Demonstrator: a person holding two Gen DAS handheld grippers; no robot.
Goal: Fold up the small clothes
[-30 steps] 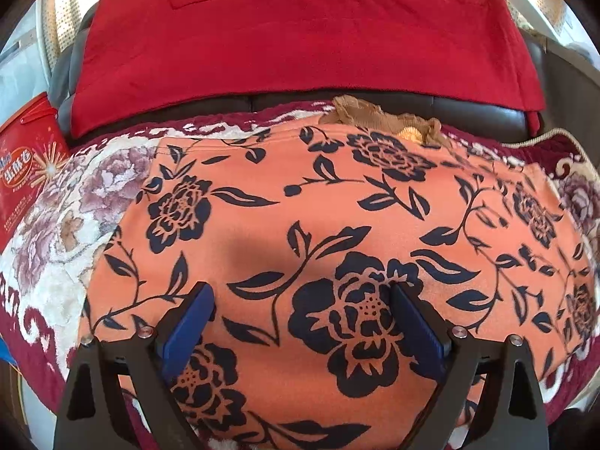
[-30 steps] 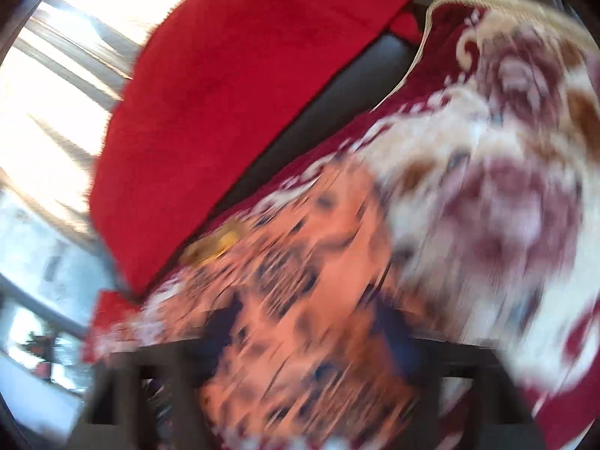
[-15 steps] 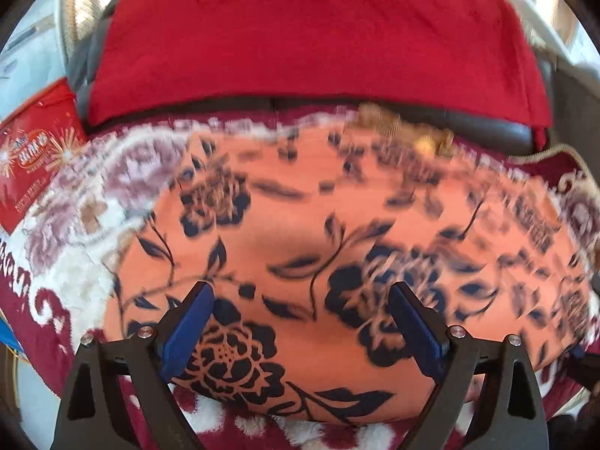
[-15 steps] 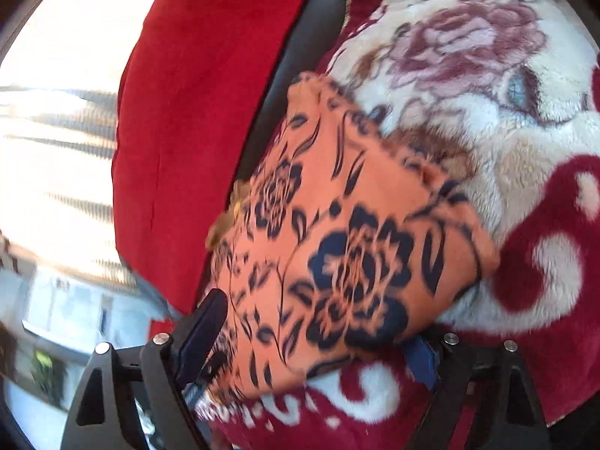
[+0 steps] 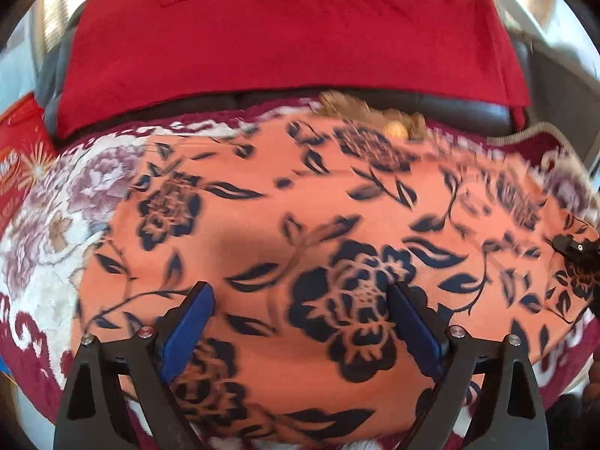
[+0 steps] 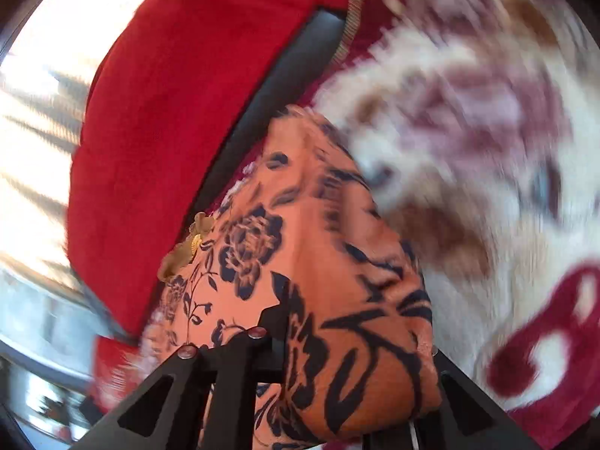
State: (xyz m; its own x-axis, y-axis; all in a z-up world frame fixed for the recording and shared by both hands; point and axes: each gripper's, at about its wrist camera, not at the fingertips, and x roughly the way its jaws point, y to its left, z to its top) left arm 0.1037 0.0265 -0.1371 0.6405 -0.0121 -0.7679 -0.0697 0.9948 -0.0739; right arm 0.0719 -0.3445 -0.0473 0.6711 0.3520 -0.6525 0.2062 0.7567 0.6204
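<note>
We note a plush cream blanket with maroon roses and scrolls (image 5: 45, 232) spread over a dark leather sofa (image 5: 468, 108), and a plain red cloth (image 5: 285, 26) draped on the backrest beyond both sets of fingers. A red printed package (image 5: 18, 150) lies far left of the left fingers. A crumpled tan-gold scrap (image 5: 378, 116) sits at the far edge of the orange fabric garment with navy flower print (image 5: 318, 206), against the sofa crease. Nothing stands between the fingers and the garment.

The garment lies flat on the blanket, directly ahead of and beneath the left gripper (image 5: 300, 322). We see that gripper tilted downward over the near hem, its blue-padded fingers (image 5: 187, 330) spread wide with cloth under the gap but not pinched.

The right gripper (image 6: 356, 367) points down at the garment's right end; its black tip shows at the right edge of the left wrist view. Its jaws are closing, and a bunched fold of the garment fills the space between them, the cloth lifted into a ridge. The right view is motion-blurred.
</note>
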